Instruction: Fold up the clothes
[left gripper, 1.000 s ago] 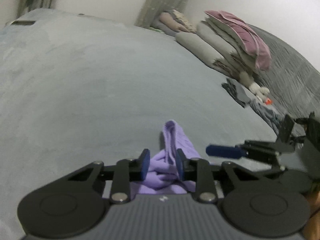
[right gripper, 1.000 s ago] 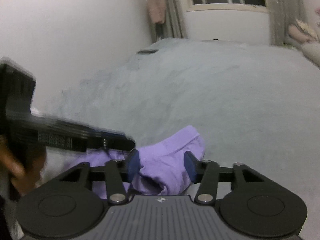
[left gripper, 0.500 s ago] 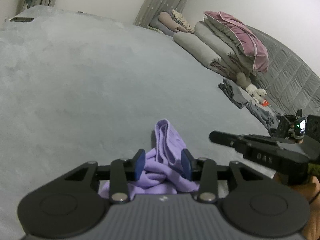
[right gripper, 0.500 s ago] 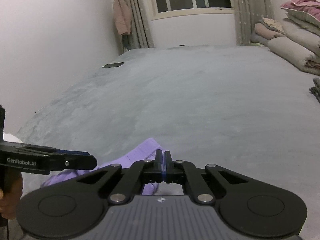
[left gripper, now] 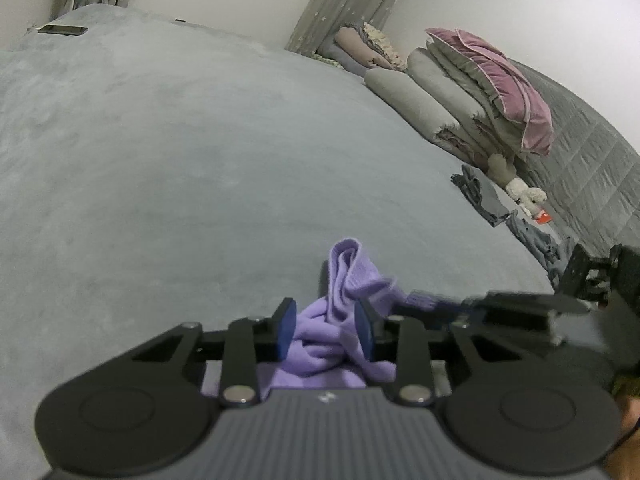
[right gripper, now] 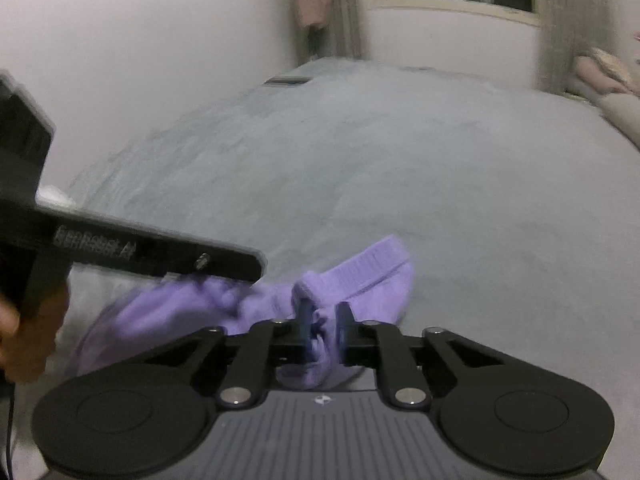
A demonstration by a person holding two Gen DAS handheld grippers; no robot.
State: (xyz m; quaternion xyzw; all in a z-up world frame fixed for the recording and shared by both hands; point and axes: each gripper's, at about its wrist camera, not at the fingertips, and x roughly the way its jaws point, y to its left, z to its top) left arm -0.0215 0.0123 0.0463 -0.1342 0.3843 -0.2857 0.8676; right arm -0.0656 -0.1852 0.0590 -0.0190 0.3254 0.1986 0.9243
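Here the purple garment lies bunched on the grey bed, near its front edge and right under both tools; it is crumpled, not flat and not squared. From the left wrist view its long axis runs straight ahead, away from the left gripper, with a ribbed band end sticking out farthest forward. The left jaws stand spread on either side of the heap, cloth between them but not pinched. The right gripper has its jaws drawn close and pinching a fold of the garment near its middle; seen from the left, that tool comes in from the right side, crossing the cloth. In the right wrist view the banded end points up and to the right, and the rest trails off left beneath the left tool. Both hands are about equally near; the right one has the hold.

Ahead, the bed is wide and bare, giving plenty of room to spread the cloth. Further right lie grey clothes, a small plush toy and stacked bedding, well apart. A wall closes in on the left.
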